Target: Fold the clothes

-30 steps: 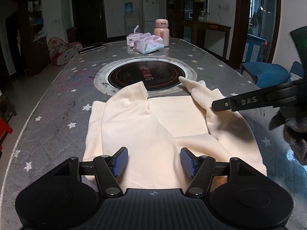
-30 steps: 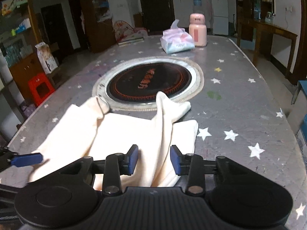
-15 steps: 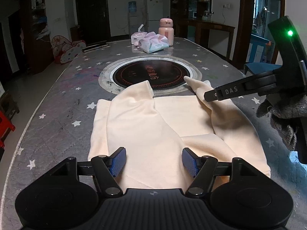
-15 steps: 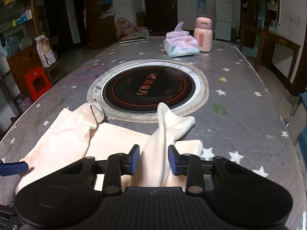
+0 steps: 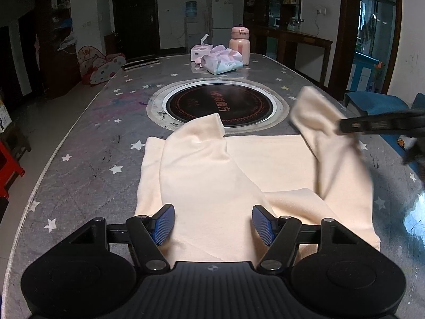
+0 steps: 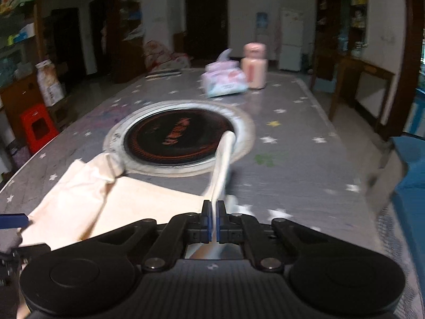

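A cream long-sleeved garment [image 5: 212,175] lies flat on the grey star-patterned table [image 5: 87,138], its left sleeve folded in over the body. My left gripper [image 5: 213,224] is open, hovering over the garment's near edge. My right gripper [image 6: 214,222] is shut on the right sleeve [image 6: 221,170] and holds it lifted off the table. The same sleeve [image 5: 316,122] rises at the right of the left wrist view, where the right gripper [image 5: 345,126] pinches it. The garment body [image 6: 138,202] shows left of the right gripper.
A round black induction hob [image 5: 217,105] is set in the table just beyond the garment. Tissue packs [image 5: 221,61] and a pink flask [image 5: 239,45] stand at the far end. A blue chair [image 5: 377,106] stands to the right, a red stool [image 6: 37,127] to the left.
My right gripper has closed on the right sleeve and lifted it off the table. My left gripper stays open over the near edge, almost unmoved.
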Tool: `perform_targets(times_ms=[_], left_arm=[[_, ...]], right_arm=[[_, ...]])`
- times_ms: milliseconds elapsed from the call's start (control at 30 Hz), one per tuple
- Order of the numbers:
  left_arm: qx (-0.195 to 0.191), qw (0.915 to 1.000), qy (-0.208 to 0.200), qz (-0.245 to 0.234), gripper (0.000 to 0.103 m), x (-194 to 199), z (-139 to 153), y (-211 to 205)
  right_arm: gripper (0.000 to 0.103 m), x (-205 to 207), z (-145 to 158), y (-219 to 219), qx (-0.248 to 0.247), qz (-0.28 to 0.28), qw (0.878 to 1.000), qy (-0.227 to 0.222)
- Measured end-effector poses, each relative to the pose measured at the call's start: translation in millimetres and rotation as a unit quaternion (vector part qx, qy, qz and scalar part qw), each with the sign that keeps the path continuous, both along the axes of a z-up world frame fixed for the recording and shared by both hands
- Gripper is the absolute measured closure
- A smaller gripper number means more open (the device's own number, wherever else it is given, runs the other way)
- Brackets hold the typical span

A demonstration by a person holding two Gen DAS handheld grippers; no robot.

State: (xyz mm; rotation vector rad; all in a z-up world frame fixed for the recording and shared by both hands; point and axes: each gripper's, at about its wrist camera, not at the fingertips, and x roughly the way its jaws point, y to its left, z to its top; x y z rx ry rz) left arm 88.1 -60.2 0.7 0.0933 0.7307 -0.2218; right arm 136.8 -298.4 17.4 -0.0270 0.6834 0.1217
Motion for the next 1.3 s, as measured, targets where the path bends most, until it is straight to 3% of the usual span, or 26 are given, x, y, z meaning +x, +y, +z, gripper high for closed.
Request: perform_targets(times_ms=[300, 533, 733, 833, 1300], left_arm=[[-0.005, 0.9999, -0.009, -0.005, 0.034, -1.7, 5.3, -5.0], [0.006, 0.9998, -0.016, -0.01, 0.032, -0.8, 11.2, -7.8], [0.004, 0.9998, -0.017, -0.013, 0.032, 3.4, 14.7, -10.9], [0.005, 0.9997, -0.015, -0.019, 0.032, 1.7, 12.7, -12.8], [0.0, 0.9994, -0.015, -0.03, 0.026, -6.5, 4.6, -9.2]], right_arm=[[0.1, -43.3, -10.8, -62.8, -0.033, -0.084, 0.995, 0.034], [0.091, -49.1, -18.8, -83.2, -0.059, -0.116, 0.99, 0.054], [0.073, -56.5, -3.9, -80.7, -0.034, -0.102, 0.994, 0.038], [0.063, -60.4, 0.1, -67.6, -0.044, -0.077, 0.995, 0.036], [0.052, -52.6, 10.5, -57.0, -0.1, -0.06, 0.991, 0.059]])
